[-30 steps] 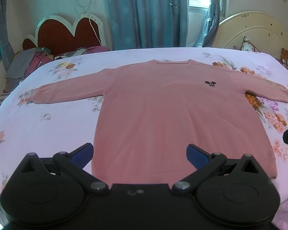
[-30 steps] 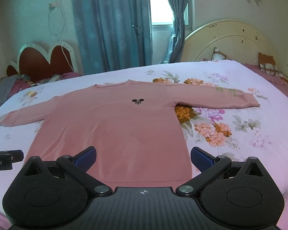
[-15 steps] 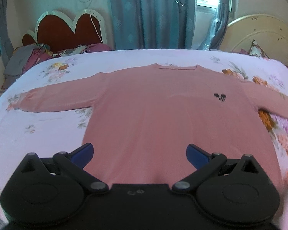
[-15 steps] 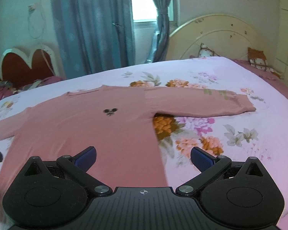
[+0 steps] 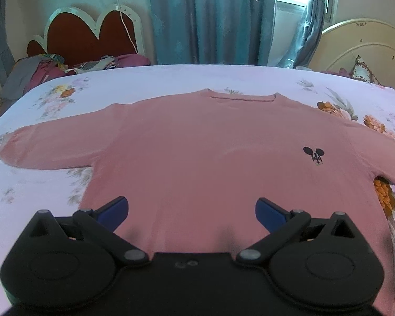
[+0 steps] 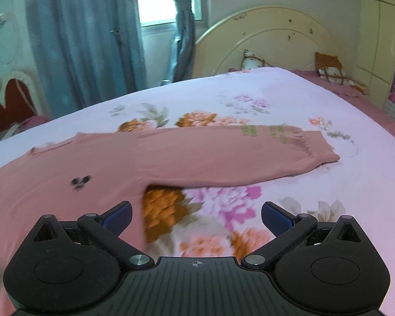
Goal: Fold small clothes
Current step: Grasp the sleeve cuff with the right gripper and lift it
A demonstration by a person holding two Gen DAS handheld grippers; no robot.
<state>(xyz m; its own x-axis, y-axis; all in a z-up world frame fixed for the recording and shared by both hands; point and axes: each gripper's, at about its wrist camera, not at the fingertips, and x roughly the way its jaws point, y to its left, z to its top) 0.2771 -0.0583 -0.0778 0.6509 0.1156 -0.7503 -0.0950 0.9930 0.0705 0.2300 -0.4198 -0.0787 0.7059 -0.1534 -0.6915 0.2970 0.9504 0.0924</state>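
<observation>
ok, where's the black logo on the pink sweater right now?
The black logo sits on the pink sweater, right of centre in the left wrist view; in the right wrist view it is at left, just inboard of the outstretched sleeve.

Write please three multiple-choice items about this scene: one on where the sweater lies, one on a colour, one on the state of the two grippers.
1. Where does the pink sweater lie?
A. spread flat on the floral bedsheet
B. hung on the curtain
C. piled on a chair

2. What colour are the pads on the gripper fingers?
A. red
B. blue
C. white

3. What state are the left gripper and right gripper in?
A. both shut on a sleeve
B. left shut, right open
C. both open, holding nothing

Answers:
1 A, body and sleeves lie stretched out on the sheet.
2 B, the pads show dark blue in both views.
3 C, each pair of fingers stands wide apart with no cloth between.
</observation>
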